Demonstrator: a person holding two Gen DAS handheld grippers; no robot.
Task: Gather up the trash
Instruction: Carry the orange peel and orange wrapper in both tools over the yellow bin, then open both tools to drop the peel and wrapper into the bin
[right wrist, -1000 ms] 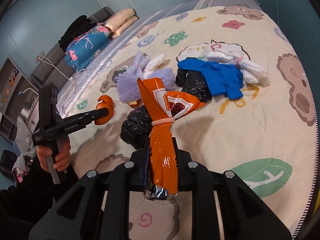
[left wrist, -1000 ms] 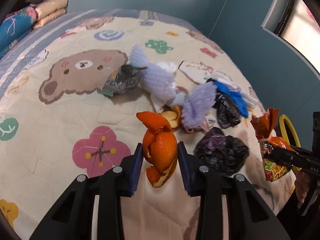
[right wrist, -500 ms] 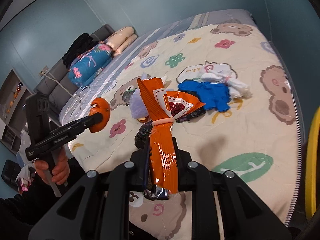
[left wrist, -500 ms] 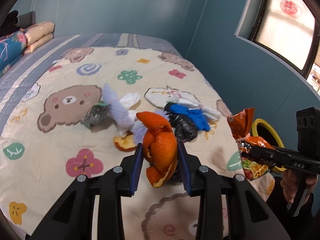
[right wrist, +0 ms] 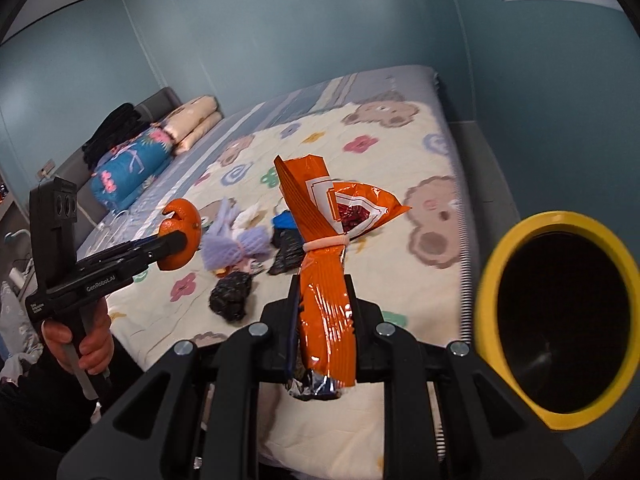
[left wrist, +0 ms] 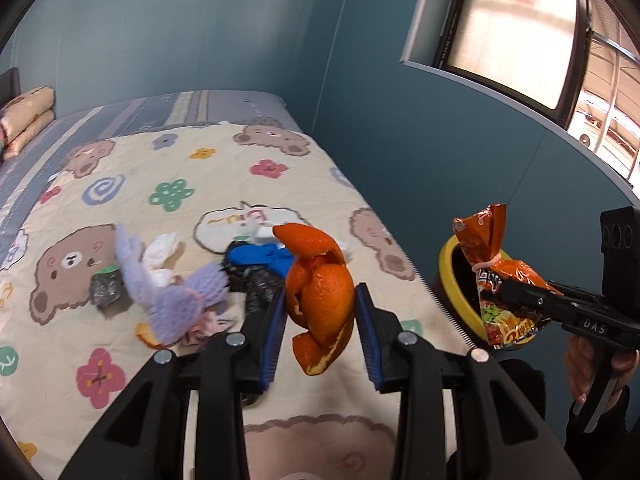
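Observation:
My left gripper (left wrist: 322, 312) is shut on an orange peel (left wrist: 320, 292) and holds it above the bed's near edge; it also shows in the right wrist view (right wrist: 176, 244). My right gripper (right wrist: 324, 312) is shut on an orange snack wrapper (right wrist: 326, 280) tied with a rubber band, held beside the yellow-rimmed black bin (right wrist: 560, 320). In the left wrist view the wrapper (left wrist: 496, 276) hangs in front of the bin (left wrist: 450, 276). More trash lies on the bed: purple foam netting (left wrist: 176, 300), a blue glove (left wrist: 260, 258), black bags (right wrist: 232, 300), white tissue (left wrist: 162, 246).
The bed has a cream cartoon quilt (left wrist: 160, 200). Folded blankets and pillows (right wrist: 160, 148) lie at its head. A blue wall (left wrist: 400, 140) with a window (left wrist: 520, 28) runs along the bed's right side. The bin stands on the floor past the bed's right edge.
Both grippers have lifted away from the trash pile and swung right with their loads. The yellow-rimmed bin has come into full view close to the right gripper.

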